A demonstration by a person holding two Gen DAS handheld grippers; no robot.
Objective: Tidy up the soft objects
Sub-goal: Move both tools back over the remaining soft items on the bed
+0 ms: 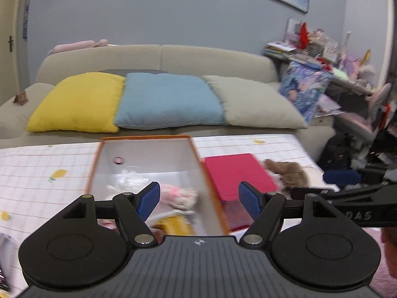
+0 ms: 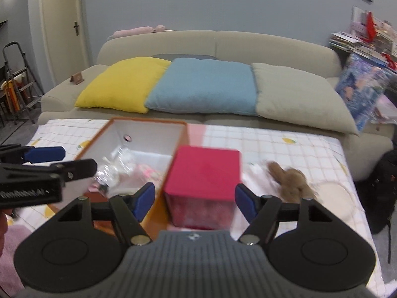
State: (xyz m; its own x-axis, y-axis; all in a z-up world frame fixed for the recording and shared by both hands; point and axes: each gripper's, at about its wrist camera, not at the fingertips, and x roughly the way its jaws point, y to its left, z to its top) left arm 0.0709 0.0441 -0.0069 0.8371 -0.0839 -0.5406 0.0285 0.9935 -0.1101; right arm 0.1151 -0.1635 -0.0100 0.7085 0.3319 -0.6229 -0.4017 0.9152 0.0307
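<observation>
An open orange box (image 1: pixel 209 188) with a white inside stands on the checked tablecloth (image 1: pixel 37 171); it also shows in the right wrist view (image 2: pixel 99 136). Pink and yellow soft items (image 1: pixel 178 196) and clear plastic (image 2: pixel 116 164) lie in it. A red box (image 2: pixel 203 173) stands right of it. A brown plush toy (image 2: pixel 290 178) lies right of the red box. My left gripper (image 1: pixel 199 200) is open and empty over the orange box's near end. My right gripper (image 2: pixel 194 200) is open and empty, its jaws either side of the red box's near face.
A beige sofa (image 1: pixel 211 59) behind the table carries yellow (image 1: pixel 77 101), blue (image 1: pixel 168 99) and grey (image 1: pixel 255 101) cushions. Cluttered shelves (image 1: pixel 322 49) stand at the right. A black bag (image 2: pixel 382 181) sits on the floor by the table's right edge. A stepladder (image 2: pixel 17 79) stands at the left.
</observation>
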